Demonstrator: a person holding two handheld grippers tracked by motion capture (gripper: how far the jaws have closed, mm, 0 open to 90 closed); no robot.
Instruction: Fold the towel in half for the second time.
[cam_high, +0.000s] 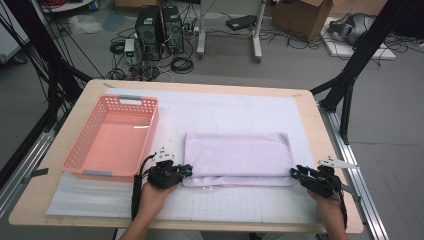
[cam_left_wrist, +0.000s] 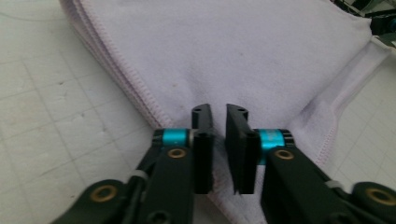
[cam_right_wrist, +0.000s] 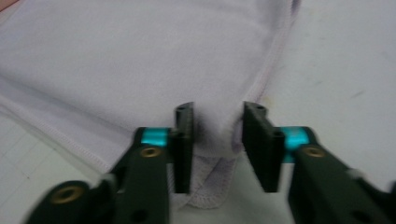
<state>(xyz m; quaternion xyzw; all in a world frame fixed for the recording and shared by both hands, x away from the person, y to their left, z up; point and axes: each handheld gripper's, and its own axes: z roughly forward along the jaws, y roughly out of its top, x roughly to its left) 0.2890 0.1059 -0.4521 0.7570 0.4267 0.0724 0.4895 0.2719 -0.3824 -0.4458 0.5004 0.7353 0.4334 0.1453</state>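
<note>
A folded lilac towel (cam_high: 237, 157) lies on the white gridded mat (cam_high: 225, 107) in the middle of the table. My left gripper (cam_high: 189, 170) is at the towel's near left corner. In the left gripper view its jaws (cam_left_wrist: 219, 112) stand almost together, with the towel (cam_left_wrist: 233, 56) pinched in the narrow gap. My right gripper (cam_high: 294, 172) is at the near right corner. In the right gripper view its jaws (cam_right_wrist: 217, 109) stand a little apart, and the bunched corner of the towel (cam_right_wrist: 140, 60) fills the gap and touches both pads.
A pink plastic basket (cam_high: 155, 125) with nothing in it stands on the left of the mat, just beyond my left gripper. The wooden table (cam_high: 200, 86) ends close behind my hands. Black frame legs, cables and boxes are on the floor beyond.
</note>
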